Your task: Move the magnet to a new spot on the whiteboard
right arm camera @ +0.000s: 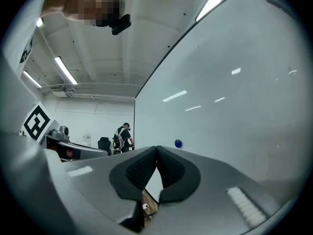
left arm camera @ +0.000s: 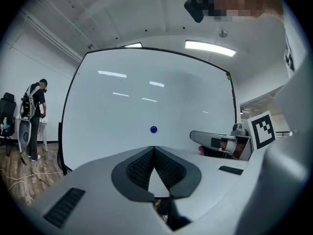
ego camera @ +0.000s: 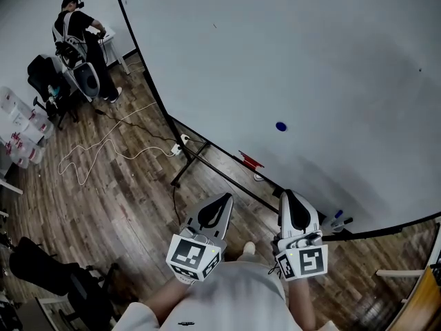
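A small round blue magnet sticks to the big whiteboard. It also shows in the left gripper view as a blue magnet and in the right gripper view as a blue magnet, well ahead of both tips. My left gripper is held level and short of the board, its jaws shut with nothing in them. Beside it my right gripper points at the board too, jaws shut and empty. The left gripper's tips and the right gripper's tips meet with no gap.
The whiteboard's black stand rests on the wooden floor, with a white cable looping to its left. A red marker and other pens lie on the tray. A person stands far left by chairs.
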Motion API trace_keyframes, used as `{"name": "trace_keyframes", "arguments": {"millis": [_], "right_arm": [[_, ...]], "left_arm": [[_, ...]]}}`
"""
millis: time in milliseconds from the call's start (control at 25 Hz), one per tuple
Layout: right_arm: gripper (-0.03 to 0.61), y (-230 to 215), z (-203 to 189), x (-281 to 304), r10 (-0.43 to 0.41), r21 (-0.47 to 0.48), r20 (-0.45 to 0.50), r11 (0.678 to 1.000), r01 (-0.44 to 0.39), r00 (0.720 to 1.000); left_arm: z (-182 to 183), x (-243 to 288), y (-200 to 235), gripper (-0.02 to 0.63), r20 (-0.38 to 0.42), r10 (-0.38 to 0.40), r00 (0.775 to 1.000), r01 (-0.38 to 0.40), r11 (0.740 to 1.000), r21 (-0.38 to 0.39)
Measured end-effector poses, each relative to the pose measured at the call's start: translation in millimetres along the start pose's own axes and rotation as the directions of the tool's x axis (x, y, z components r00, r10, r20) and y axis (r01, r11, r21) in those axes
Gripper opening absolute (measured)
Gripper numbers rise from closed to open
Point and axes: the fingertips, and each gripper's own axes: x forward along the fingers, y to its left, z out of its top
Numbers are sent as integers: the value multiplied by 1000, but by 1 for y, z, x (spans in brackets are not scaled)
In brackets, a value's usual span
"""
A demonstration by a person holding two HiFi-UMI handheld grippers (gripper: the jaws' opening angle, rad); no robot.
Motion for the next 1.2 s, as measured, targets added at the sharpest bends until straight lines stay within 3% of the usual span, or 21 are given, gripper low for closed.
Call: {"name": "trace_keyframes", "arguments": {"millis": [760, 1200], "right_arm": [[9, -38, 25, 6, -17, -37, 40, 999, 19, 999], [9, -61, 22, 11, -37, -16, 36, 999, 38, 999]], "left_arm": [[24, 87, -23, 11, 41, -62, 997, 60, 997, 55], [21, 133, -21, 65, 21, -68, 997, 67, 996, 54]]}}
